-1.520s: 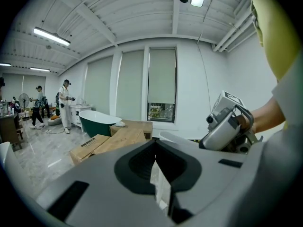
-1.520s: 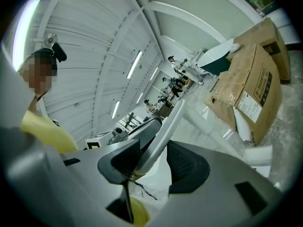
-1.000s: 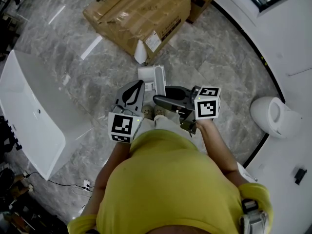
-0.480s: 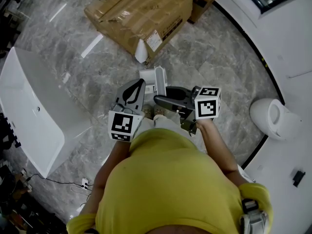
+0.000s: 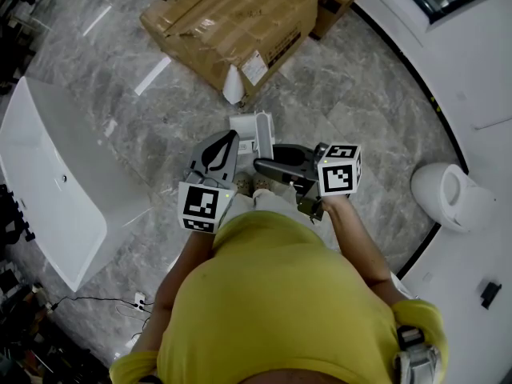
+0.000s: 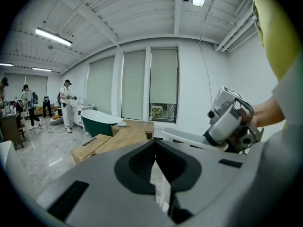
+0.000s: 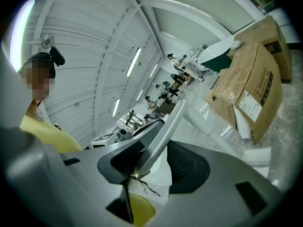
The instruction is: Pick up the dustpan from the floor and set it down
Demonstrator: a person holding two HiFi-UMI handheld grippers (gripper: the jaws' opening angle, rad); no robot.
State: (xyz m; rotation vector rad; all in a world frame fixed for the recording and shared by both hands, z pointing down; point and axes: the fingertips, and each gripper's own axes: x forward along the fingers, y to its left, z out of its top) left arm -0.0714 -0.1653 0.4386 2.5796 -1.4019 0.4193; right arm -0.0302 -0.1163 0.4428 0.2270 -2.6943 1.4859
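1. The person in the yellow shirt stood on the grey marble floor, holding both grippers out in front at about waist height.
2. The right gripper pointed across toward the left one; its jaws stood partly apart, clamped on the white handle of the dustpan; the handle ran up and away between the pads.
3. The dustpan hung clear of the floor, just ahead of the two grippers and above the person's shoes.
4. The left gripper pointed forward beside the dustpan; its jaws were drawn together with the tips meeting; a thin white sliver showed in the slit behind them, and I could not tell what it was.
5. Cardboard boxes lay further ahead; a white bathtub sat off to the left; a toilet stood by the wall on the right.
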